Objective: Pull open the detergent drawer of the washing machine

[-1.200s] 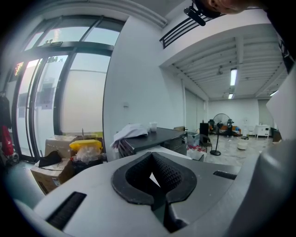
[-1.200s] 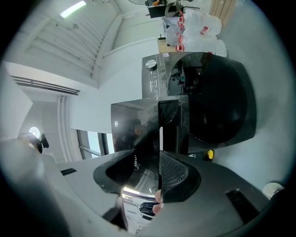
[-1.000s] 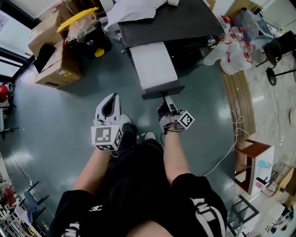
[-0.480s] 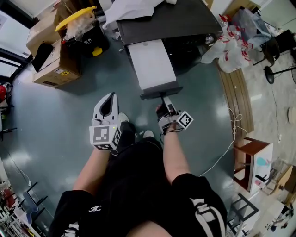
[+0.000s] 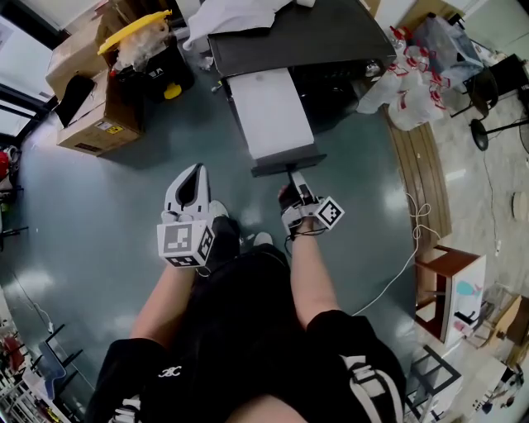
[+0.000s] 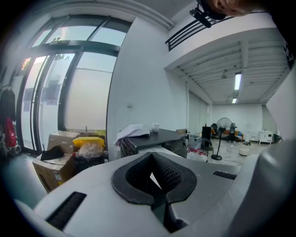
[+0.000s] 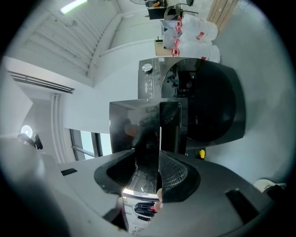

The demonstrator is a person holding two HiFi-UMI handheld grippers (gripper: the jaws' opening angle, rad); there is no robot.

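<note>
The washing machine (image 5: 314,37) is dark, and its detergent drawer (image 5: 271,114) sticks far out toward me as a long white tray ending in a dark front panel (image 5: 288,164). My right gripper (image 5: 296,177) is shut on that panel. In the right gripper view the glossy panel (image 7: 148,125) fills the space between the pads of the right gripper (image 7: 158,162), with the round door (image 7: 212,106) behind. My left gripper (image 5: 193,183) hangs over the floor left of the drawer, apart from it. In its own view the left gripper (image 6: 155,178) is shut with nothing held.
White cloth (image 5: 240,16) lies on the machine's top. Cardboard boxes (image 5: 91,111) and a black bin with a yellow lid (image 5: 145,49) stand at the back left. White plastic bags (image 5: 413,91) sit right of the machine. A cable (image 5: 405,264) trails toward a small stand (image 5: 450,285).
</note>
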